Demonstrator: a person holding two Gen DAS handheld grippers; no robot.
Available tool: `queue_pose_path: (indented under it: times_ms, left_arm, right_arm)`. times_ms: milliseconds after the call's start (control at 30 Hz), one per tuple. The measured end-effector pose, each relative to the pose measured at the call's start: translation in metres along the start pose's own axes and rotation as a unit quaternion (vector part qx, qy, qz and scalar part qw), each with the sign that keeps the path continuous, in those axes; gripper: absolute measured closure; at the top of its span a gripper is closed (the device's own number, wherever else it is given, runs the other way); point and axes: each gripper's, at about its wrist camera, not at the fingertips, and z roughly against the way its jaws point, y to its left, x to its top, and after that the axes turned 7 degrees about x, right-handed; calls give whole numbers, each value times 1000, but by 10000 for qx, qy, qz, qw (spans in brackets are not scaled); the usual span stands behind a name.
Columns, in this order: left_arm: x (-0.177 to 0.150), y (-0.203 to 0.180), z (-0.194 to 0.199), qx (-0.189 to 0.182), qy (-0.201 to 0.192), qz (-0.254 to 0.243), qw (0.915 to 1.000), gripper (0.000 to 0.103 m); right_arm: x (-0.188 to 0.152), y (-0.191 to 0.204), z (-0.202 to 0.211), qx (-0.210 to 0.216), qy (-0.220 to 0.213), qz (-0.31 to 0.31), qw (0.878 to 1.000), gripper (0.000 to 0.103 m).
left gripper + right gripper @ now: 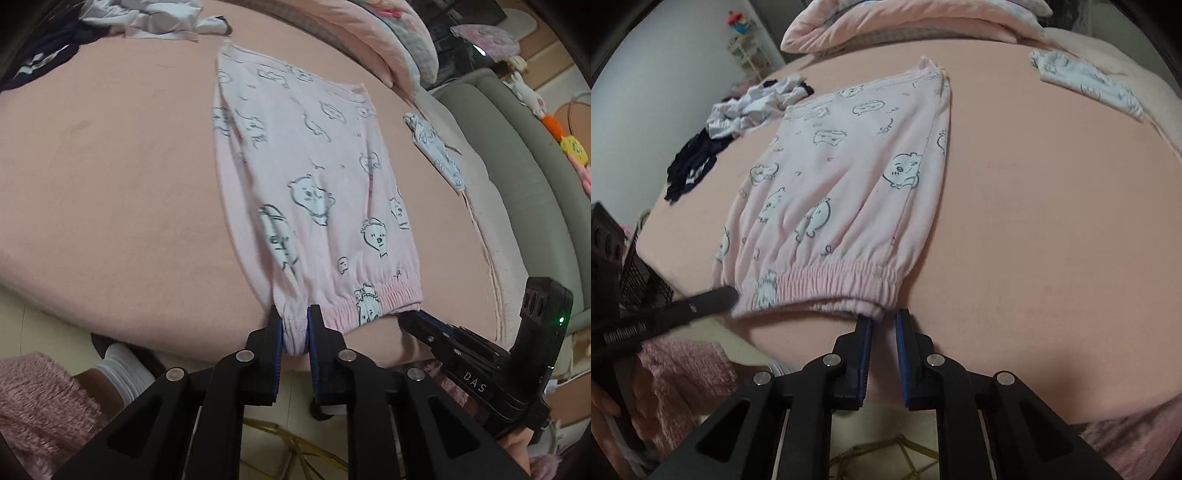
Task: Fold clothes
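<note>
Pink pyjama trousers [314,177] with cartoon bear prints lie folded on the pink bed sheet [110,166], elastic waistband at the near edge. My left gripper [295,314] is shut on the waistband's left corner, cloth bunched between its blue pads. In the right wrist view the trousers [842,177] lie ahead, and my right gripper [882,317] sits at the waistband's right corner with a small gap between its jaws and no cloth between them. The right gripper also shows in the left wrist view [417,317], and the left gripper in the right wrist view [727,295].
A folded white printed garment [439,155] lies at the bed's right side. A heap of white and navy clothes [738,122] lies at the far left. A pink quilt [905,18] is piled at the head. A grey sofa [524,177] stands to the right.
</note>
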Motion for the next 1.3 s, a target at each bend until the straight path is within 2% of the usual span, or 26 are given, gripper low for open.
queue_pose_path:
  times_ms: [33, 133, 200, 267, 367, 433, 533, 700, 733, 767, 800, 833, 900, 967, 1033, 1133, 1200, 1267, 1300]
  left_arm:
    - [1, 3, 4, 68, 24, 58, 10000, 90]
    - [6, 4, 22, 386, -263, 18, 9989, 89]
    - [14, -4, 30, 413, -464, -177, 9979, 89]
    - [21, -16, 31, 339, -595, -378, 9969, 89]
    - [31, -35, 23, 257, -686, -739, 9946, 89]
    - [37, -42, -2, 517, -482, -1031, 9922, 89]
    - [39, -40, -31, 897, -76, -1179, 9889, 89]
    - [30, -11, -21, 1121, -120, -964, 9889, 89]
    - [30, -8, -20, 1417, -172, -1009, 9846, 88]
    - [32, -4, -16, 1588, -303, -1014, 9816, 88]
    - [33, 0, -11, 1490, -409, -900, 9839, 88]
    - [36, 5, -5, 1221, -547, -664, 9888, 88]
    - [41, 6, 3, 819, -794, -528, 9921, 88]
    - [46, -10, 0, 635, -952, -890, 9894, 88]
    - [49, -28, -13, 474, -894, -1186, 9878, 88]
    - [51, -51, -32, 174, -768, -1515, 9853, 88]
    - [48, -66, -45, 475, -669, -1835, 9796, 88]
    - [44, -70, -58, 1014, -460, -2156, 9701, 88]
    - [44, -67, -53, 1058, -383, -2113, 9709, 88]
  right_arm:
    - [3, 1, 3, -167, 107, 128, 9997, 92]
    - [11, 5, 12, -699, 442, 528, 9952, 91]
    - [23, 11, 25, -972, 200, 852, 9914, 90]
    - [33, 19, 32, -781, -25, 980, 9921, 90]
    - [47, 28, 22, -170, -211, 841, 9961, 90]
    - [53, 31, 5, 16, -163, 823, 9965, 90]
    - [53, 29, -25, -350, 238, 1007, 9940, 90]
    - [38, 6, -14, -287, 138, 802, 9963, 93]
    - [36, 1, -11, -277, 128, 760, 9966, 94]
    - [36, -2, -8, -306, 143, 698, 9970, 84]
    - [38, -4, -4, -277, 96, 614, 9977, 80]
    - [40, -5, 0, -243, 45, 528, 9983, 80]
    - [45, -6, 10, -90, -152, 385, 9991, 78]
    - [55, -1, 13, -48, -310, 483, 9983, 77]
    - [66, 9, 4, -134, -290, 739, 9968, 77]
    - [68, 22, -24, -132, -5, 1103, 9938, 77]
    - [65, 31, -44, -301, 201, 1377, 9898, 77]
    - [61, 33, -46, -454, 207, 1441, 9883, 77]
    - [58, 34, -47, -530, 206, 1469, 9875, 77]
